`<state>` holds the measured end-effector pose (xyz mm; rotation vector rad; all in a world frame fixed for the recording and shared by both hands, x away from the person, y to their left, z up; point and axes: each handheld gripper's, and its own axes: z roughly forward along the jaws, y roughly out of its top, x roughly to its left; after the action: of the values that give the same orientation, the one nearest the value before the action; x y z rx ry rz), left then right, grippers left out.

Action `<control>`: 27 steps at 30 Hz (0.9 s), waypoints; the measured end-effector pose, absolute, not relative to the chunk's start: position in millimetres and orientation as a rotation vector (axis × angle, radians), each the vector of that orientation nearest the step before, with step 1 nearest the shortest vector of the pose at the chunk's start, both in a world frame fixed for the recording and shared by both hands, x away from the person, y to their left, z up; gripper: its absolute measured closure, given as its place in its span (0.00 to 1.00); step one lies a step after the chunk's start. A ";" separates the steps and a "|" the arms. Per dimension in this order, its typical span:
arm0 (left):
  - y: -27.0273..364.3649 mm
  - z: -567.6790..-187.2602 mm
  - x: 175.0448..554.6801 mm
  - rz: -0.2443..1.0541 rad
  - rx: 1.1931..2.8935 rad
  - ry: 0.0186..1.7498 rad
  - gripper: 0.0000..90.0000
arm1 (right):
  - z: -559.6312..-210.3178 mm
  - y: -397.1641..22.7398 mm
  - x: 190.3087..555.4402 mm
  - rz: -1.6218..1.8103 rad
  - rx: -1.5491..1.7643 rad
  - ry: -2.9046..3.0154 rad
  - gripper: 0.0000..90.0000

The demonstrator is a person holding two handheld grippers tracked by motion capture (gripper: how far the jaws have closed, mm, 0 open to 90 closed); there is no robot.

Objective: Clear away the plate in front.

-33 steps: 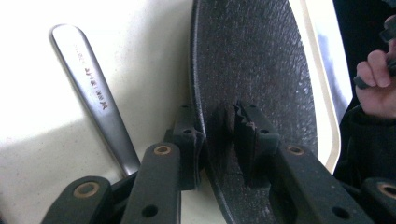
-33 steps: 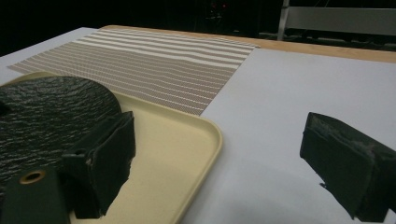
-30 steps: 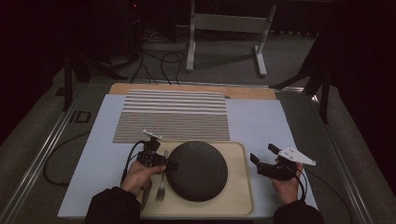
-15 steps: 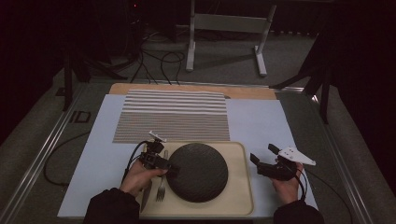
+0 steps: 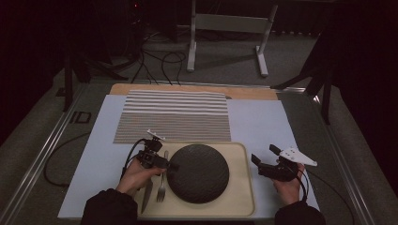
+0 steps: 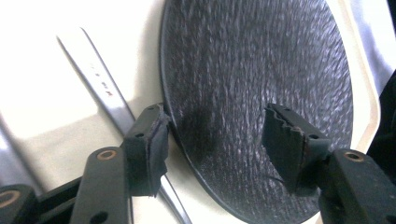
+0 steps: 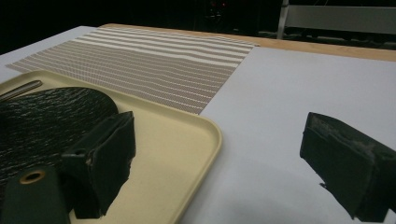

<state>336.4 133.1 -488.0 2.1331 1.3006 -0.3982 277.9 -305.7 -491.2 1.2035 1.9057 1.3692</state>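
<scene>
Cutlery lies at the left of the cream tray (image 5: 239, 199): a fork (image 5: 162, 185) just beside the dark round plate (image 5: 199, 173), and a knife (image 5: 146, 194) left of that. The left gripper (image 6: 215, 135) has its jaws apart, straddling the plate's left rim, one over the plate and one over the fork handle. The right gripper (image 5: 264, 159) hovers right of the tray over the pale sheet (image 5: 256, 124), jaws apart and empty. A striped mat (image 5: 173, 115) lies farther back on the desk (image 5: 248, 93).
</scene>
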 end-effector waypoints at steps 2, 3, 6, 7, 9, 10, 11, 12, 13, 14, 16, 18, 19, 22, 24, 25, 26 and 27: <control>135.6 -482.2 335.9 -0.393 2.094 1.292 0.46 | -491.4 -305.6 278.3 1.369 1.202 1.906 0.12; 136.2 -479.0 335.5 -0.383 2.091 1.281 0.46 | -491.4 -305.3 278.2 1.368 1.202 1.906 0.12; 137.5 -470.8 334.6 -0.330 2.078 1.246 0.44 | -491.2 -305.1 277.9 1.370 1.197 1.910 0.12; 138.7 -468.4 334.1 -0.310 2.062 1.235 0.42 | -491.3 -305.3 277.9 1.372 1.196 1.909 0.12; 142.9 -464.1 333.3 -0.285 2.024 1.213 0.41 | -491.1 -305.5 277.8 1.374 1.199 1.907 0.12; 145.2 -462.2 332.8 -0.276 2.006 1.203 0.39 | -491.1 -305.6 277.8 1.374 1.201 1.906 0.12; 147.5 -460.5 332.2 -0.266 1.994 1.192 0.38 | -491.2 -305.5 277.9 1.373 1.201 1.908 0.12; 149.7 -458.8 331.6 -0.250 1.984 1.187 0.37 | -491.3 -305.5 278.0 1.373 1.200 1.909 0.12; 151.7 -457.2 330.9 -0.238 1.981 1.185 0.35 | -491.3 -305.4 277.9 1.374 1.197 1.910 0.12; 153.9 -455.7 330.2 -0.226 1.978 1.176 0.34 | -491.3 -305.3 277.9 1.374 1.195 1.910 0.12; 158.0 -452.3 328.1 -0.196 1.969 1.144 0.29 | -491.2 -305.2 277.8 1.376 1.197 1.911 0.12; 161.7 -448.6 325.6 -0.144 1.958 1.124 0.26 | -491.2 -305.2 277.8 1.376 1.196 1.910 0.12; 163.9 -446.5 324.2 -0.119 1.949 1.115 0.24 | -491.1 -305.1 277.7 1.375 1.195 1.912 0.12; 169.4 -439.8 320.0 -0.029 1.935 1.081 0.19 | -491.0 -303.9 277.2 1.379 1.193 1.914 0.12; 172.3 -434.6 316.2 0.062 1.939 1.063 0.17 | -490.8 -303.4 276.8 1.383 1.189 1.914 0.11; 173.3 -432.2 314.4 0.104 1.941 1.056 0.17 | -490.6 -303.1 276.5 1.384 1.187 1.915 0.11; 174.6 -429.8 312.8 0.145 1.948 1.048 0.16 | -490.6 -303.0 276.5 1.385 1.184 1.917 0.11; 176.3 -427.7 311.0 0.168 1.948 1.033 0.15 | -490.6 -302.7 276.4 1.389 1.183 1.920 0.11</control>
<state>311.0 176.3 -427.7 1.9475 1.0331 0.1679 276.4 -302.7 -490.6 1.1826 1.9195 1.3889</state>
